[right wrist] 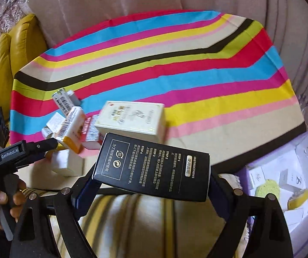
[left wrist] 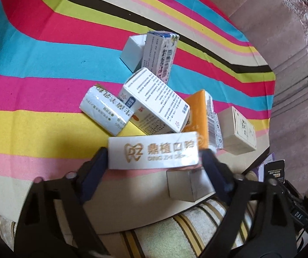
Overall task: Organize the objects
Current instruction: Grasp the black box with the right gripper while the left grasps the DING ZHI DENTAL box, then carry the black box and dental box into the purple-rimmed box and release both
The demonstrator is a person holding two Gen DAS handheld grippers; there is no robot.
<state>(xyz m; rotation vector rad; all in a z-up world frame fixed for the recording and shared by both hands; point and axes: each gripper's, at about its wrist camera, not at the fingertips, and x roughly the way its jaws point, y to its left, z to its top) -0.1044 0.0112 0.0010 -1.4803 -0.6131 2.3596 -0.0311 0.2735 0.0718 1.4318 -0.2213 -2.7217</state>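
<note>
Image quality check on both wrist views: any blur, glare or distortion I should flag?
Left wrist: the white dental box is smeared at its right end, its small print unreadable; glare streaks the tissue pack. Right wrist: the black box stays sharp, its print legible; the smaller boxes behind blur. Both views: fisheye bends the striped cloth.

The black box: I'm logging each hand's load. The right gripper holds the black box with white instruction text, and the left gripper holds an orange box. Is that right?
Not quite. The right gripper does hold the black box, but the left gripper holds a white box with a gold tooth logo, as the left wrist view shows. The orange box lies in the pile behind it.
</note>
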